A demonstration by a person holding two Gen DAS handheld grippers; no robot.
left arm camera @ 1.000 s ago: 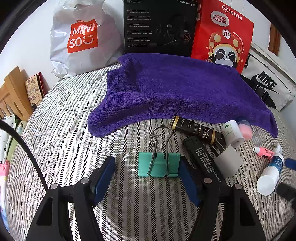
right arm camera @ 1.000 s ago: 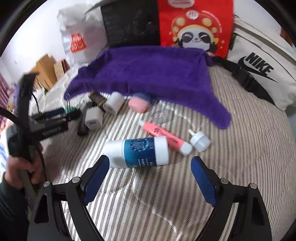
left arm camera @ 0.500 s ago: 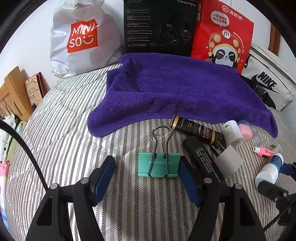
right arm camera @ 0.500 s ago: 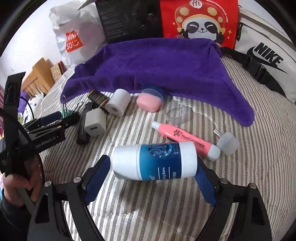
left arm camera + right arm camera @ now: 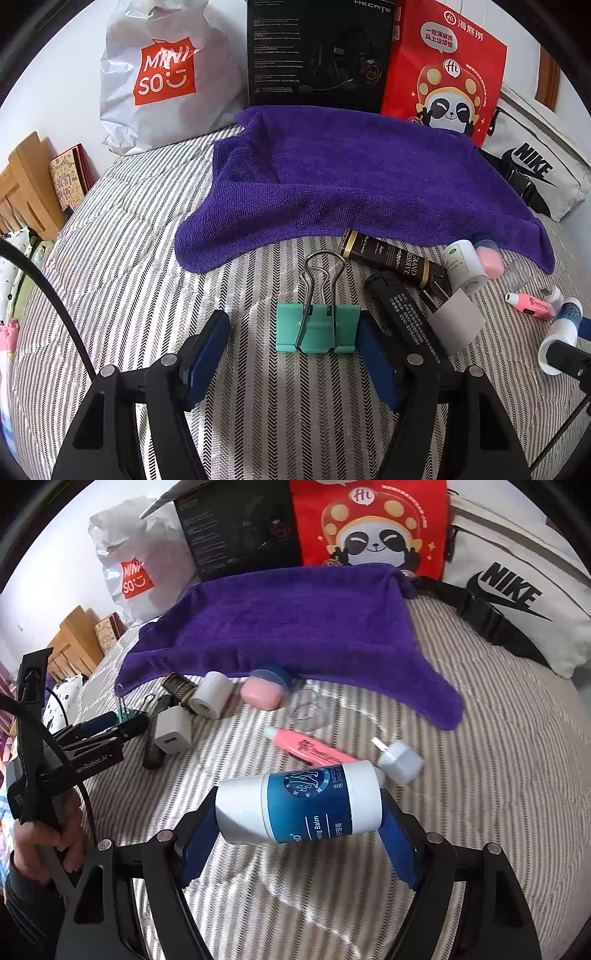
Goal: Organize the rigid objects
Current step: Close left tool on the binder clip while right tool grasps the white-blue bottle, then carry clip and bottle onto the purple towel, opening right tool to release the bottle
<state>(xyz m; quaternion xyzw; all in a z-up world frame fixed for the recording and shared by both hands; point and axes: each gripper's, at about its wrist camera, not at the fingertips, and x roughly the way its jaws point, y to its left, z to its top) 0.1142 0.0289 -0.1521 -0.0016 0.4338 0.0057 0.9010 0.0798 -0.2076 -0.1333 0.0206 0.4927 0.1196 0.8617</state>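
Right tongs (image 5: 299,834) pinch the balm bottle (image 5: 301,806) endwise; left tongs (image 5: 295,354) spread around the binder clip (image 5: 318,326).

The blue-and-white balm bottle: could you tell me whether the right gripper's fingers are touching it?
Touching. The right wrist view shows the balm bottle lying crosswise between the right gripper fingers, both blue pads pressed against its ends with no gap.

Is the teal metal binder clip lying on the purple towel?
No, the teal metal binder clip lies on the striped bedcover, short of the purple towel.

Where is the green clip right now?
In the left wrist view, the green clip lies on the striped bedspread, between the left hand-held gripper's open fingers, before the purple towel.
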